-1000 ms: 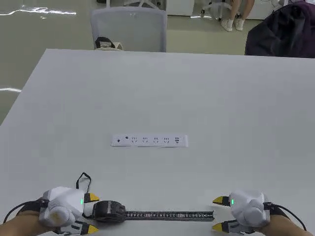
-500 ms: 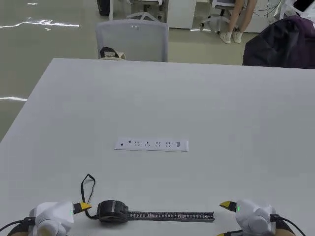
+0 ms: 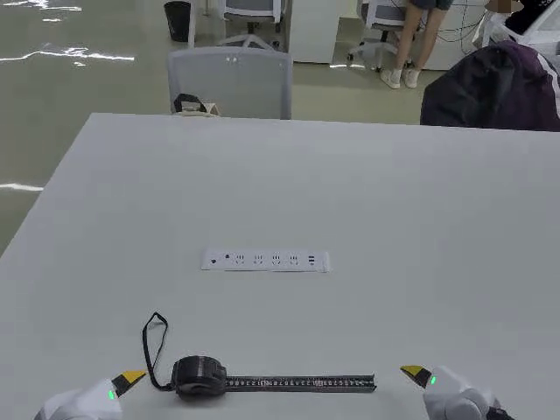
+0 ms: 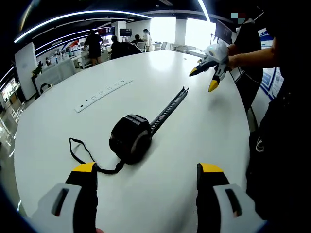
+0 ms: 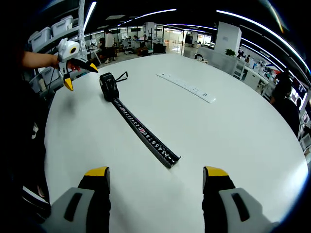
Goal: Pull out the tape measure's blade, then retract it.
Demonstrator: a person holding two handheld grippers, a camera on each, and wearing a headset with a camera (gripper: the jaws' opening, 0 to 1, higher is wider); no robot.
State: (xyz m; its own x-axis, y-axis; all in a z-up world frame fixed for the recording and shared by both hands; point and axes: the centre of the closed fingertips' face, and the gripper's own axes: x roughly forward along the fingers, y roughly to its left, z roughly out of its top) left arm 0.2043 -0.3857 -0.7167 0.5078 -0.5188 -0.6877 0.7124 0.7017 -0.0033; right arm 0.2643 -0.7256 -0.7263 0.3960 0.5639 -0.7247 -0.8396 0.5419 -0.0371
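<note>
A black tape measure (image 3: 199,376) lies on the white table (image 3: 394,219) near the front edge. Its blade (image 3: 302,382) is pulled out to the right and lies flat, and a black wrist strap (image 3: 155,337) loops off to the left. My left gripper (image 4: 148,172) stands open a short way behind the case (image 4: 130,138), touching nothing; its yellow tip (image 3: 131,377) peeks in at the bottom left. My right gripper (image 5: 155,174) is open too, set back from the blade's hooked end (image 5: 172,160), with nothing between its fingers.
A white power strip (image 3: 265,261) lies flat in the middle of the table. A grey chair (image 3: 230,83) stands at the far edge, and a dark jacket (image 3: 494,87) hangs at the far right. People stand further off in the room.
Both grippers have drawn back toward the near table edge, the left away from the case, the right away from the blade's end. The tape lies still with its blade out. The head camera tilted.
</note>
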